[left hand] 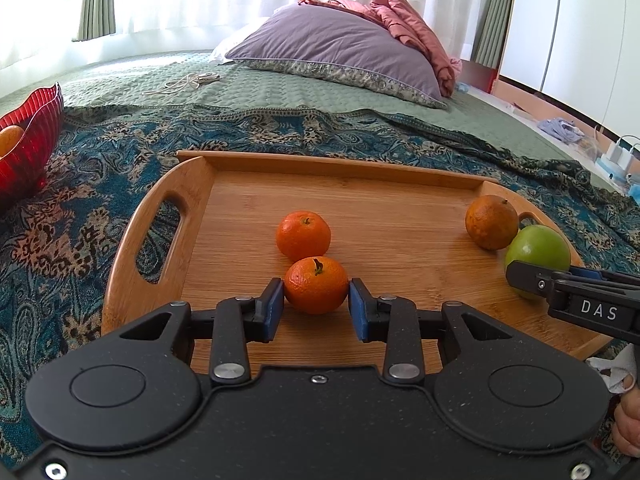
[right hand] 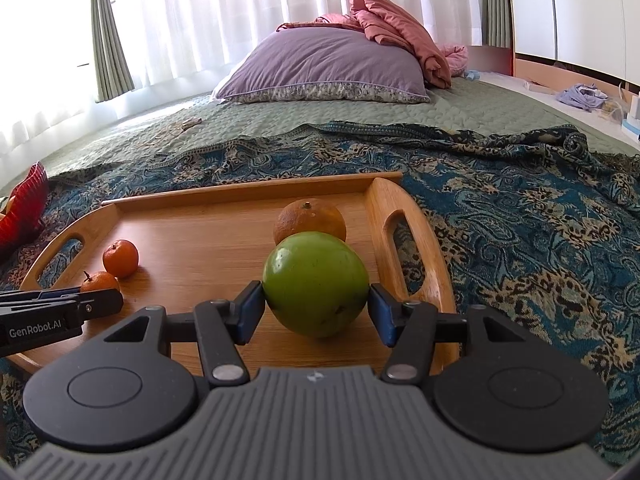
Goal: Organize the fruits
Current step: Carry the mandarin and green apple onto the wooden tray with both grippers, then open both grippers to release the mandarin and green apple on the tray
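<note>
A wooden tray sits on a patterned blanket on a bed. The left gripper has its blue pads pressed against a small tangerine on the tray. The right gripper clasps a green apple at mid width, just in front of an orange.

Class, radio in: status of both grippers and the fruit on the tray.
Left gripper shut on small mandarin. Right gripper shut on green fruit. Both fruits on wooden tray. Nothing blocking.
</note>
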`<state>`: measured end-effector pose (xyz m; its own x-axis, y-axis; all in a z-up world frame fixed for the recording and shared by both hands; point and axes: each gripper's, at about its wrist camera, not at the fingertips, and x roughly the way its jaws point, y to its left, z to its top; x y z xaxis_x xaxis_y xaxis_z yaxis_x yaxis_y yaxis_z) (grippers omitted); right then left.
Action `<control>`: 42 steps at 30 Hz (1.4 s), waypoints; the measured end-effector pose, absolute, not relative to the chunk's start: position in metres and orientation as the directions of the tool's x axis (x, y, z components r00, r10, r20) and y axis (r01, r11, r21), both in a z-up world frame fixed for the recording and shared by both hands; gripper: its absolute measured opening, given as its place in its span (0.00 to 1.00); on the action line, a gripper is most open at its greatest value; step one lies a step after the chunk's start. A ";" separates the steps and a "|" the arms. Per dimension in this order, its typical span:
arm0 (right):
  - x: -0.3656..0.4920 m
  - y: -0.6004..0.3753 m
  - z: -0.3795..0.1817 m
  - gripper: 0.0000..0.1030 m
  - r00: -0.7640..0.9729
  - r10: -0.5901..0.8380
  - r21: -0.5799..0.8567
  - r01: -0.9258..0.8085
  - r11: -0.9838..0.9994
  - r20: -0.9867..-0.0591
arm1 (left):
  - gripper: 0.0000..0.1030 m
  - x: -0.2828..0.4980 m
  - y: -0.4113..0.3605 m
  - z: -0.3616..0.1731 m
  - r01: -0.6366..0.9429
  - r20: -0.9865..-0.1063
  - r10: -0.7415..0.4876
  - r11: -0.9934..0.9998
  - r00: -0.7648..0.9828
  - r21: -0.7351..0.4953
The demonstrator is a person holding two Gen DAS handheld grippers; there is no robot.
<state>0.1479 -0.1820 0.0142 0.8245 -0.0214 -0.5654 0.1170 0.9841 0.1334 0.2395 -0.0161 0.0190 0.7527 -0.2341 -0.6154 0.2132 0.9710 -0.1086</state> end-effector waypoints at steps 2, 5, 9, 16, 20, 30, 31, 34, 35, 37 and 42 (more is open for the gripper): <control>0.148 -0.182 0.014 0.59 0.824 -0.019 0.136 0.116 0.984 -0.566 | 0.32 0.239 -0.017 0.019 0.217 -0.613 -0.236 0.970 0.754 -0.107; 0.146 -0.183 0.014 0.61 0.824 -0.015 0.142 0.115 0.983 -0.566 | 0.33 0.235 -0.019 0.020 0.224 -0.607 -0.234 0.970 0.759 -0.094; 0.144 -0.183 0.014 0.61 0.825 -0.016 0.140 0.115 0.983 -0.565 | 0.42 0.231 -0.019 0.022 0.230 -0.601 -0.234 0.970 0.764 -0.085; 0.141 -0.183 0.015 0.62 0.825 -0.010 0.144 0.111 0.983 -0.565 | 0.54 0.224 -0.014 0.025 0.228 -0.598 -0.229 0.971 0.768 -0.078; 0.137 -0.183 0.017 0.64 0.828 -0.006 0.145 0.105 0.984 -0.560 | 0.60 0.216 -0.011 0.028 0.234 -0.588 -0.232 0.969 0.775 -0.075; 0.123 -0.177 0.024 0.71 0.846 -0.003 0.105 0.069 0.992 -0.533 | 0.70 0.196 -0.013 0.036 0.256 -0.563 -0.248 0.964 0.788 -0.067; 0.121 -0.176 0.024 0.71 0.847 -0.003 0.101 0.067 0.993 -0.531 | 0.70 0.193 -0.013 0.037 0.259 -0.560 -0.251 0.964 0.790 -0.066; 0.117 -0.175 0.025 0.71 0.849 -0.001 0.096 0.061 0.994 -0.529 | 0.72 0.185 -0.014 0.041 0.273 -0.550 -0.263 0.960 0.793 -0.064; 0.115 -0.174 0.025 0.71 0.850 0.002 0.097 0.058 0.994 -0.527 | 0.74 0.182 -0.014 0.042 0.278 -0.546 -0.267 0.958 0.794 -0.065; 0.110 -0.174 0.025 0.71 0.852 0.005 0.095 0.053 0.994 -0.523 | 0.74 0.176 -0.014 0.044 0.286 -0.540 -0.277 0.956 0.795 -0.069; 0.097 -0.171 0.026 0.72 0.859 0.014 0.084 0.033 0.996 -0.512 | 0.80 0.160 -0.014 0.048 0.304 -0.527 -0.301 0.949 0.795 -0.083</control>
<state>0.0974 -0.1709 0.0262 0.8588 0.0145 -0.5121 0.0335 0.9959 0.0843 0.1602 -0.0137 0.0482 0.7952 -0.3006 -0.5265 0.3039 0.9491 -0.0828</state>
